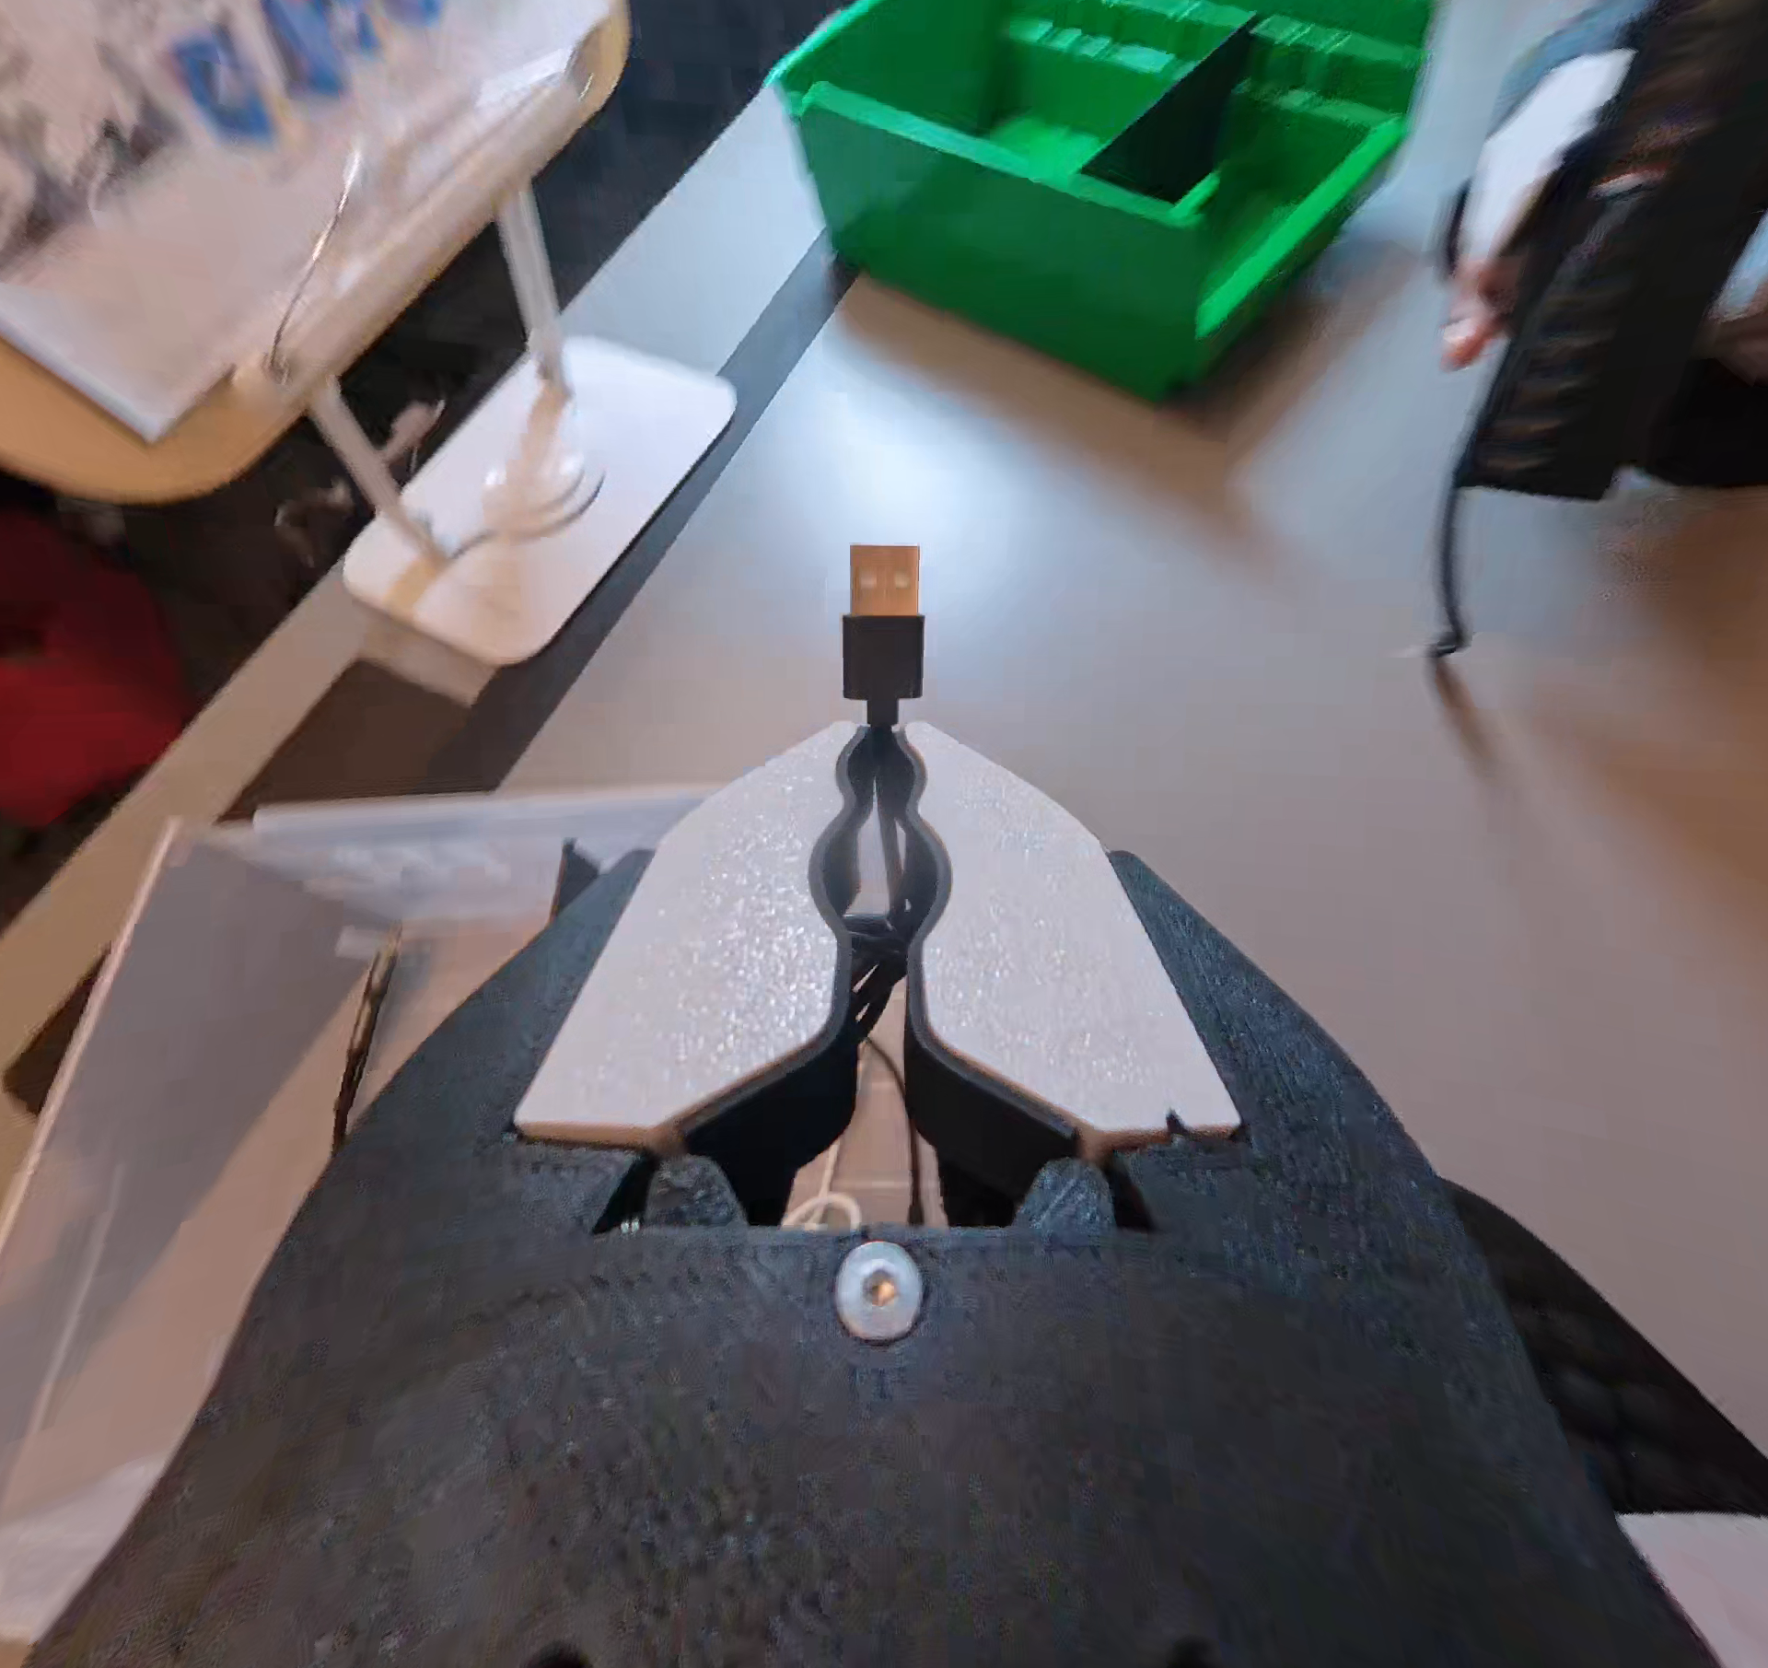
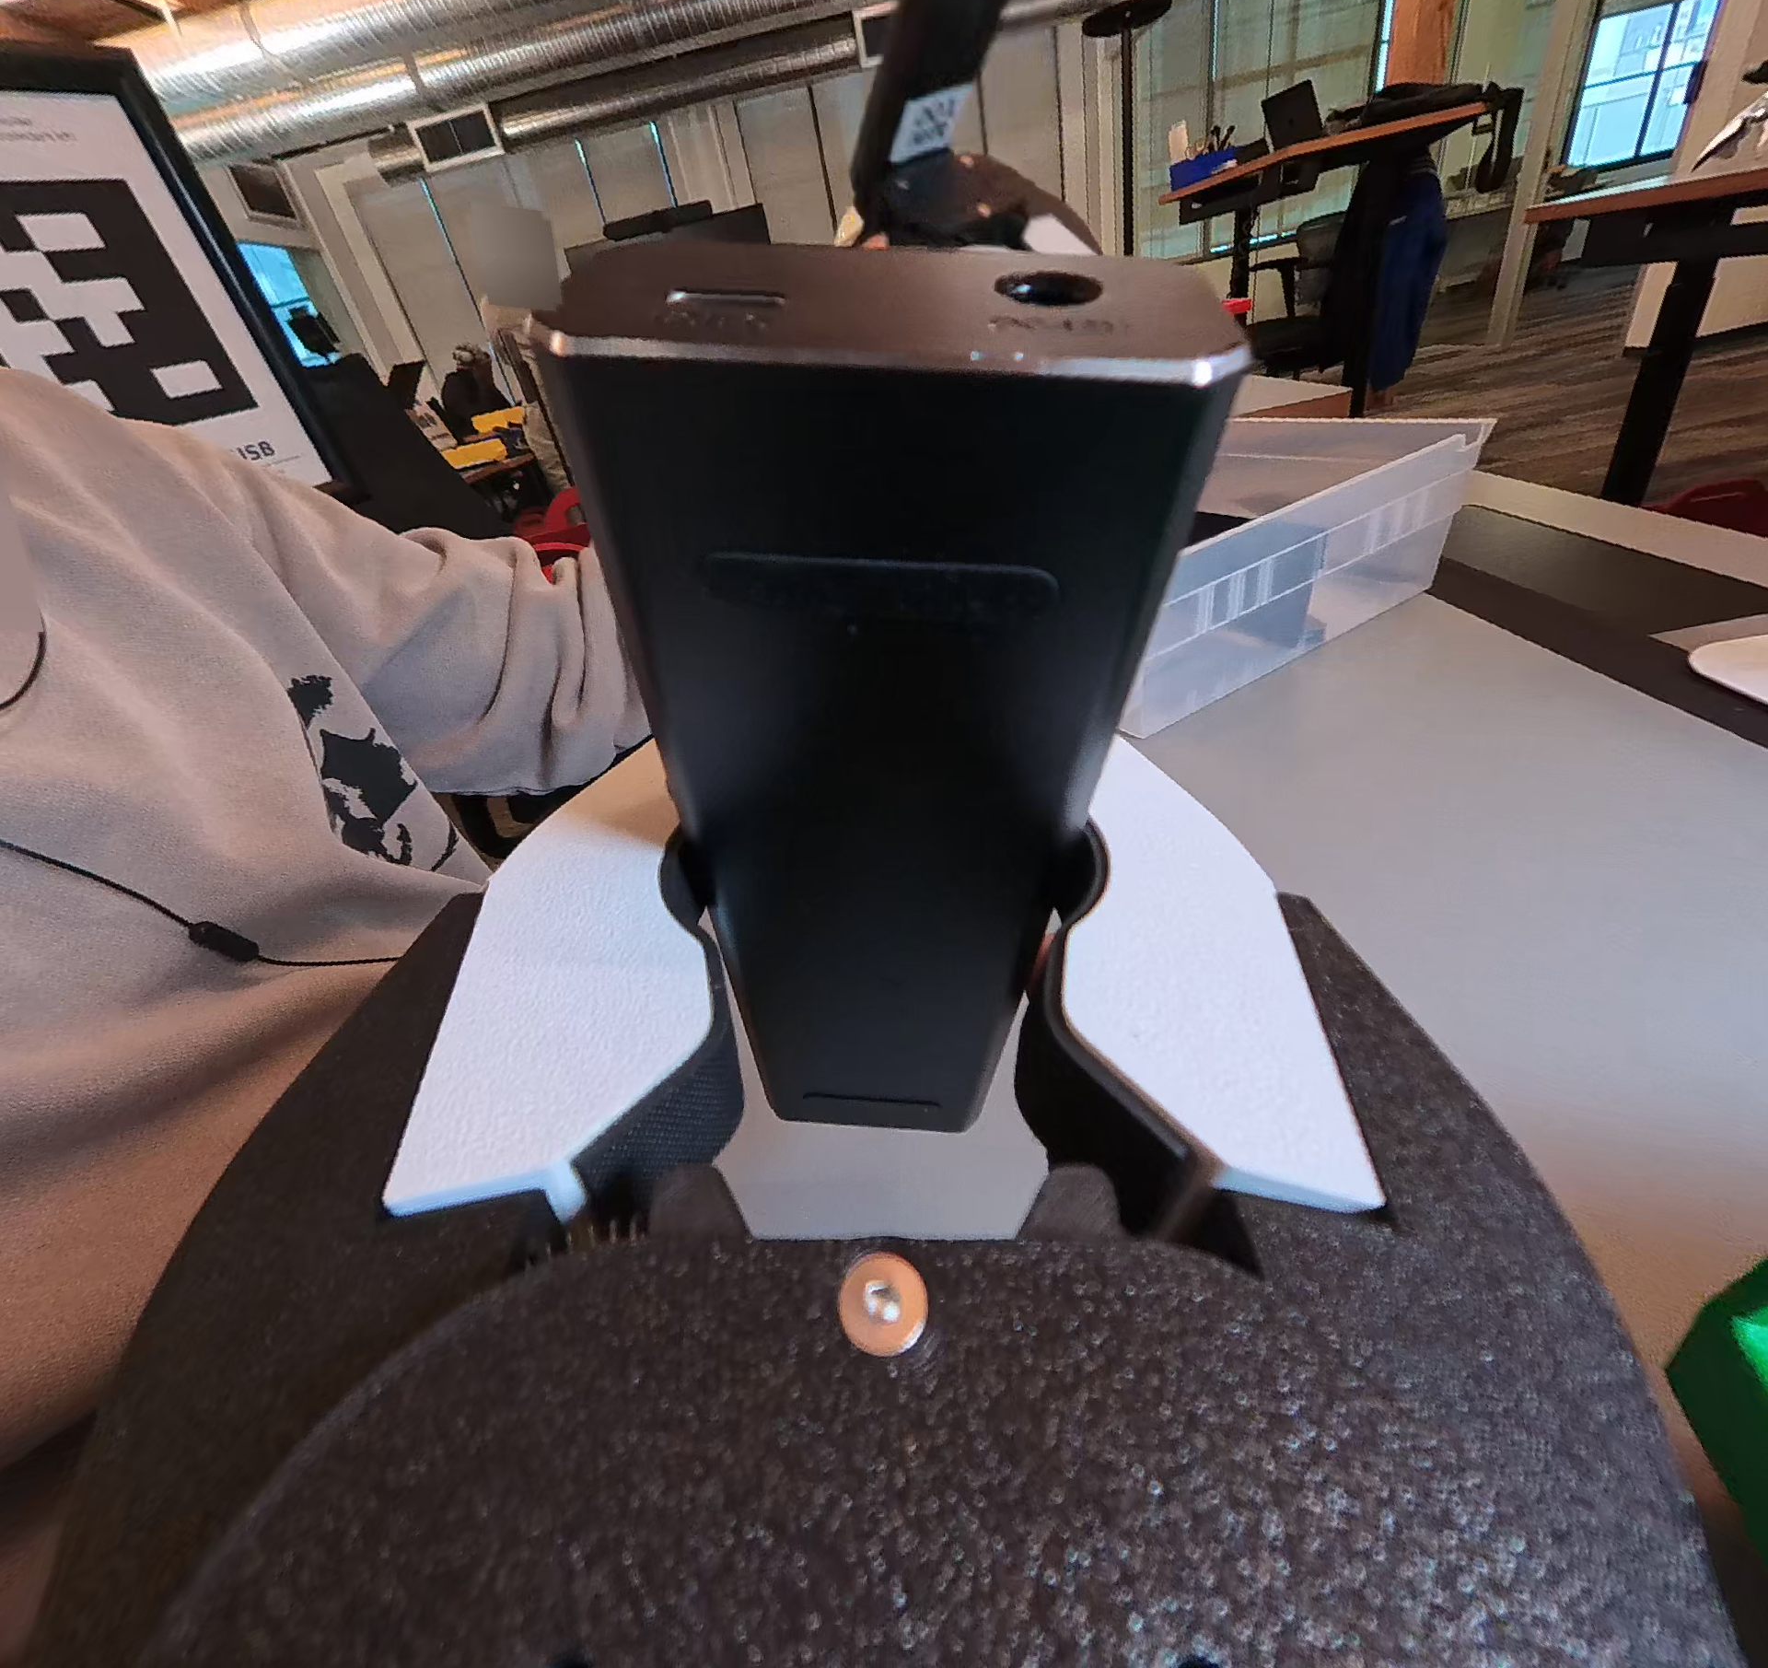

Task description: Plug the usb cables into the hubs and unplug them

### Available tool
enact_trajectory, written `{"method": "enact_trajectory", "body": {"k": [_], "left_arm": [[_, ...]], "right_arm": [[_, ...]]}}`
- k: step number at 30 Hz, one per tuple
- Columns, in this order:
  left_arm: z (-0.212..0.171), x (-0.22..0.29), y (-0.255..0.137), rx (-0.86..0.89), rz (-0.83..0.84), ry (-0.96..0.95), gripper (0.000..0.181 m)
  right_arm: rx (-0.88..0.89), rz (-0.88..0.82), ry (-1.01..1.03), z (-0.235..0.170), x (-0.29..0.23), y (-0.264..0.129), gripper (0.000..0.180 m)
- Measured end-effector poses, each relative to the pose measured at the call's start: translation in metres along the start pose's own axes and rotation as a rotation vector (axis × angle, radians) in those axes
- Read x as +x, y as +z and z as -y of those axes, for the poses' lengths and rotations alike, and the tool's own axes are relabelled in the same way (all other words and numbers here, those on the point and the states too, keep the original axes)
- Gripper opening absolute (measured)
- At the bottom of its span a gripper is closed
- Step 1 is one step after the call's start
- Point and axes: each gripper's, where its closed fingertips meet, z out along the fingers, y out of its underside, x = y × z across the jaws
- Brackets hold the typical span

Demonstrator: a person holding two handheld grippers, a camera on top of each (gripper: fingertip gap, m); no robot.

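The right tongs [image 2: 885,876] clamp the black hub [image 2: 890,665] at its lower body; the hub stands upright ahead of the fingers, port end outward. The left tongs [image 1: 885,732] are clenched on a black cable [image 1: 875,818], its plug [image 1: 884,622] protruding just past the fingertips — unconnected. Judgement: both parts are held apart, insertion not yet done, unplugging remains. A green bin [image 1: 1100,177] sits far ahead of the left tongs.

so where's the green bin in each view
left wrist view: green bin sits top centre-right, far across the table.
right wrist view: only a green corner shows at the right edge, low down.
shared landmark: the clear plastic tray.
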Motion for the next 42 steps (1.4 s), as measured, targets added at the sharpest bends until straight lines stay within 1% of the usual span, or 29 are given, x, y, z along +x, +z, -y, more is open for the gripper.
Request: {"method": "enact_trajectory", "body": {"k": [3, 7, 10, 13, 18, 24, 28, 33, 36, 42], "left_arm": [[0.031, 0.041, -0.010, 0.075, -0.100, 0.106, 0.004], [0.060, 0.096, -0.011, 0.161, -0.271, 0.219, 0.003], [0.073, 0.130, -0.005, 0.196, -0.395, 0.255, 0.003], [0.078, 0.157, 0.012, 0.172, -0.475, 0.273, 0.004], [0.064, 0.188, 0.050, 0.032, -0.528, 0.296, 0.004], [0.049, 0.200, 0.084, -0.066, -0.590, 0.204, 0.004], [0.041, 0.207, 0.095, -0.138, -0.575, 0.198, 0.004], [0.028, 0.220, 0.100, -0.230, -0.597, 0.235, 0.004], [0.025, 0.230, 0.101, -0.265, -0.614, 0.259, 0.004], [0.015, 0.228, 0.107, -0.365, -0.560, 0.291, 0.004]], "right_arm": [[0.015, 0.027, -0.011, 0.002, -0.006, 0.001, 0.071], [0.054, 0.072, -0.030, 0.009, -0.015, -0.001, 0.071], [0.070, 0.102, -0.039, 0.012, -0.022, -0.002, 0.071], [0.065, 0.128, -0.042, 0.011, -0.026, -0.002, 0.071], [0.033, 0.147, -0.050, 0.005, -0.029, 0.001, 0.071], [-0.031, 0.112, -0.080, -0.008, -0.024, 0.005, 0.071], [-0.162, 0.025, -0.176, -0.027, -0.016, 0.014, 0.071], [-0.287, -0.019, -0.267, -0.047, -0.014, 0.023, 0.071], [-0.324, -0.010, -0.288, -0.055, -0.017, 0.027, 0.071], [-0.368, 0.005, -0.324, -0.066, -0.020, 0.036, 0.071]]}}
